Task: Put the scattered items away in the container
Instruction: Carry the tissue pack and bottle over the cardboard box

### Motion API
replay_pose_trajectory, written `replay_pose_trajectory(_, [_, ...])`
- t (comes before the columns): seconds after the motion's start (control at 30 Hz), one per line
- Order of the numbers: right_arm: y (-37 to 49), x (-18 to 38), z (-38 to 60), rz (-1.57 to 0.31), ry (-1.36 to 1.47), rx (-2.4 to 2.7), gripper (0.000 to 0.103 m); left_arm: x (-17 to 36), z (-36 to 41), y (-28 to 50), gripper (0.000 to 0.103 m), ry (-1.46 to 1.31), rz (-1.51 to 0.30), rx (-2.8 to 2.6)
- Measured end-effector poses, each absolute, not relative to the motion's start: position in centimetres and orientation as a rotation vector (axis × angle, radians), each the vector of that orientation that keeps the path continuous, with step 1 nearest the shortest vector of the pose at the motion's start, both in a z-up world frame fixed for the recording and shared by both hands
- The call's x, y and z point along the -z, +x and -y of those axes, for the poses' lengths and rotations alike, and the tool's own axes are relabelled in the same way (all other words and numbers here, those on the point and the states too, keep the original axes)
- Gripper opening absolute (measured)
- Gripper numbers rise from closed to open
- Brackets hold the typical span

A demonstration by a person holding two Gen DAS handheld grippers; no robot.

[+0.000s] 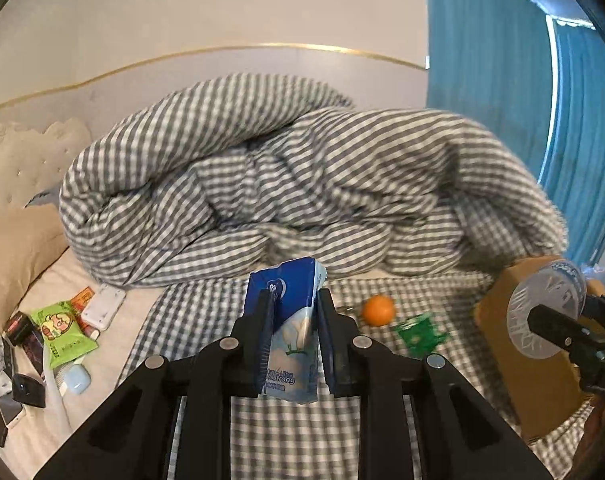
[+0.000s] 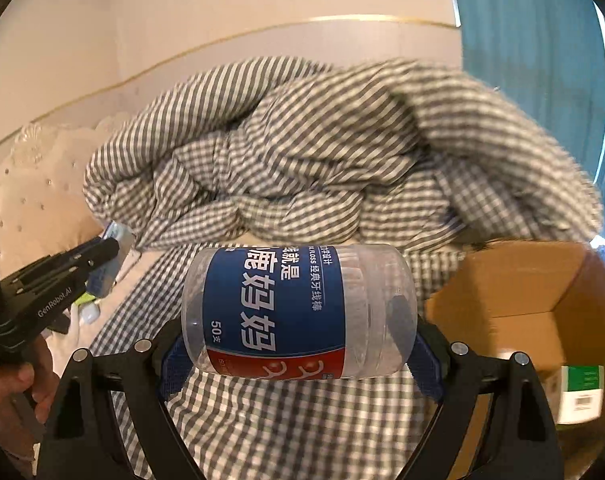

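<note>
- Underneath, a bed [image 1: 286, 432] carries a grey-and-white checked sheet, with a rumpled striped duvet [image 1: 286, 176] heaped behind.
- Beyond stand a cream padded headboard [image 1: 18, 160], a pale wall and blue curtains [image 1: 490, 48].
- Left gripper [image 1: 293, 320]: jaws clamped on a blue tissue pack [image 1: 290, 328], held above the sheet.
- Right gripper [image 2: 298, 332]: jaws clamped wide on a clear dental-floss jar [image 2: 298, 312], beside the open cardboard box [image 2: 522, 292].
- An orange [image 1: 378, 310] and a green wrapper [image 1: 418, 334] lie on the sheet; more clutter sits by the pillow [image 1: 14, 256].
</note>
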State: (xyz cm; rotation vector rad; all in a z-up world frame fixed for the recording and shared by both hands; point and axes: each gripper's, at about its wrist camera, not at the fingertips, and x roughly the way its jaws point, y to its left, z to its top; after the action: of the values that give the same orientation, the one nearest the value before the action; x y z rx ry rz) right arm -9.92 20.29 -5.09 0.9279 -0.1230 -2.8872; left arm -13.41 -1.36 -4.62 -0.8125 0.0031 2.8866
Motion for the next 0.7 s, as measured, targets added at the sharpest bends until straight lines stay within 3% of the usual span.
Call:
replay_pose_trajectory(0.33, [-3.5,1.0,-27.5,0.165,0.824,3.029,0.088,0.9,-6.2,-10.1,0.021,-0.711,-0.025,-2.791])
replay_pose_trajectory(0.7, [0.2,1.0,-36.5,0.224,0.886,3.164,0.088,-1.4,-15.9,-7.3,0.021,-0.619,-0.076,-2.669])
